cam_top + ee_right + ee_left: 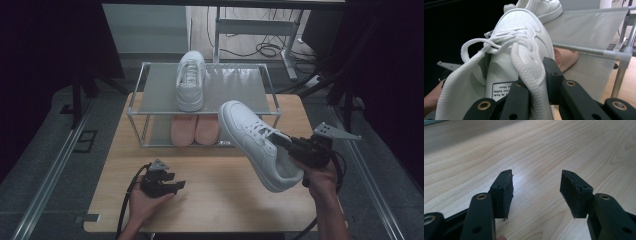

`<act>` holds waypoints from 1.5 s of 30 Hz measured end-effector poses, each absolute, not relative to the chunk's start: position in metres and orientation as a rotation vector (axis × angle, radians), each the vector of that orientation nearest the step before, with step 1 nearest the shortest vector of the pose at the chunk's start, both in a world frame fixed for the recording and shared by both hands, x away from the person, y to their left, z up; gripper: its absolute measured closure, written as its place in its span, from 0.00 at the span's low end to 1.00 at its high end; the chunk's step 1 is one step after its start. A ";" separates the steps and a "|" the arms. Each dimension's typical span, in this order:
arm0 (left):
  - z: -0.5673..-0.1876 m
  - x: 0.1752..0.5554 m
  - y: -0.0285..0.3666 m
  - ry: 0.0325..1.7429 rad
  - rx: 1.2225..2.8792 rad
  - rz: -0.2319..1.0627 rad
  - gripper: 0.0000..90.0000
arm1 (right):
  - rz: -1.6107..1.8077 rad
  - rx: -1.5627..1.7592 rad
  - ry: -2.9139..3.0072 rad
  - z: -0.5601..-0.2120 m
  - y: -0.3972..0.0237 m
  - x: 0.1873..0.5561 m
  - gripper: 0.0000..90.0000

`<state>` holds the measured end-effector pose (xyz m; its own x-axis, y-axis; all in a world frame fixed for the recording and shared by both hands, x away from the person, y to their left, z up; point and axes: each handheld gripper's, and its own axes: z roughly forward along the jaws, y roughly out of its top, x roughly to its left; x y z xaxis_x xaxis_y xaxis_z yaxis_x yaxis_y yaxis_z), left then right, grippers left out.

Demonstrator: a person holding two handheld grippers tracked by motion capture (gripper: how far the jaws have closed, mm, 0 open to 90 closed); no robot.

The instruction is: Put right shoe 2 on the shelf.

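Observation:
My right gripper [292, 150] is shut on the collar of a white sneaker [257, 142], which hangs tilted above the table's right side, toe toward the shoe rack [142, 107]. Up close the black jaws pinch the sneaker's [519, 50] padded side wall, laces loose over the tongue; the right gripper [534, 85] has one jaw inside the shoe. A second white sneaker [190, 80] stands on the rack's top shelf. My left gripper [172, 186] rests low on the table's front left, open, with bare wood between the jaws of the left gripper [536, 192].
A pair of pink shoes [195, 130] sits on the rack's lower shelf, also seen as a pink shoe [566, 58] behind the sneaker. The wooden table [210, 200] has free room in front. Desk legs and cables lie on the floor behind the rack.

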<state>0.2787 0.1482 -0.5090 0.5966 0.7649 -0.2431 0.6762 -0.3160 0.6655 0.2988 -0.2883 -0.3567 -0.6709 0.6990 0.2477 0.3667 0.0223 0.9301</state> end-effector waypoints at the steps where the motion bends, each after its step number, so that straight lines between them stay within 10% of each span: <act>1: -0.509 0.278 0.148 1.145 2.062 0.146 0.49 | 1.692 1.098 2.022 -0.355 -0.288 0.300 0.92; 45: -0.511 0.280 0.148 1.133 2.066 0.135 0.49 | 1.500 1.338 1.857 -0.288 -0.221 0.428 0.91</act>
